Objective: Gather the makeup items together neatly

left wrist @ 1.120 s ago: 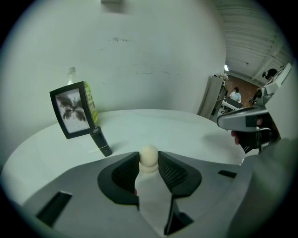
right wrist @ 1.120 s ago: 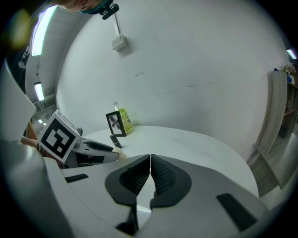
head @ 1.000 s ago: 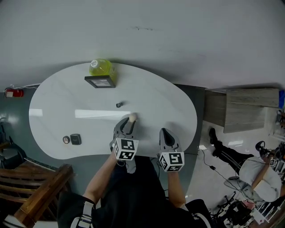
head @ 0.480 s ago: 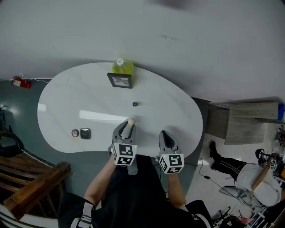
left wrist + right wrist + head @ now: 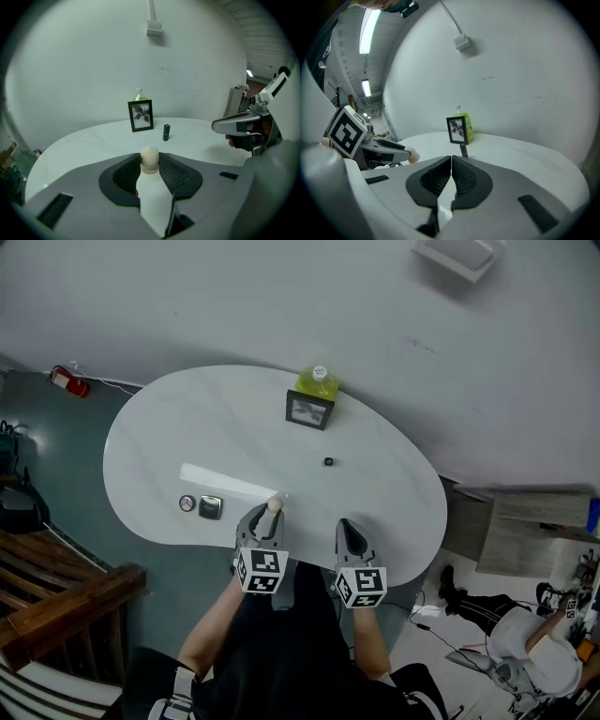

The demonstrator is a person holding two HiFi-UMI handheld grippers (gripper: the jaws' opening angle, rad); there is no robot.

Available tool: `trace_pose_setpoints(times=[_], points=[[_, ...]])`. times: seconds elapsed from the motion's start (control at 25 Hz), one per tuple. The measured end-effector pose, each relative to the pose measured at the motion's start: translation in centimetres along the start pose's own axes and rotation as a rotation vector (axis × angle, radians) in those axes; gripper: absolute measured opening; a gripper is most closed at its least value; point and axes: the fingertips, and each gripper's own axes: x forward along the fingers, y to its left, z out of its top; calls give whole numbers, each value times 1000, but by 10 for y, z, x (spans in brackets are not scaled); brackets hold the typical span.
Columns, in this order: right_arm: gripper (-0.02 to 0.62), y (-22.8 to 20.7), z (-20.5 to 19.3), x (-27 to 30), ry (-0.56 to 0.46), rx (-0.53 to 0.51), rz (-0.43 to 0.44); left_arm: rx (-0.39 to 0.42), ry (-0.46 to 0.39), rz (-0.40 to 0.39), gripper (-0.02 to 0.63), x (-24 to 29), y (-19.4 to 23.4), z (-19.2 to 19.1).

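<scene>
Lower centre of the head view, both grippers sit at the near edge of the white oval table (image 5: 187, 427). Left gripper (image 5: 269, 518) has its fingers (image 5: 172, 176) clamped on a white tube (image 5: 151, 197); the tube's rounded cream tip pokes out past the fingers, over the table edge. Right gripper (image 5: 349, 529) is just right of it, apart from it, with its fingers (image 5: 461, 176) pressed together and nothing between them. Small dark lipstick (image 5: 328, 462) stands upright right of table centre, well apart from everything else. Round compact (image 5: 187, 503) and square compact (image 5: 210, 507) lie side by side, nearly touching, at the table's lower left; can't tell what's in them. Far edge, upper centre: bottle (image 5: 319, 382) with a white cap, holding yellow-green liquid, stands directly behind a black photo frame (image 5: 309, 410). The frame stands upright and holds a dark plant print, legible in the left gripper view. Makeup items are spread over three spots: tube in the left gripper, lipstick mid-table, compacts at lower left.
</scene>
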Motion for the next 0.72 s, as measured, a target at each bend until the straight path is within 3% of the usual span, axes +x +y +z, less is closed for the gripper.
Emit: trace_pose_setpoints(times=[0.72], points=[[29, 86, -24, 46, 89, -68, 138, -130, 58, 139, 132, -28, 86, -74]])
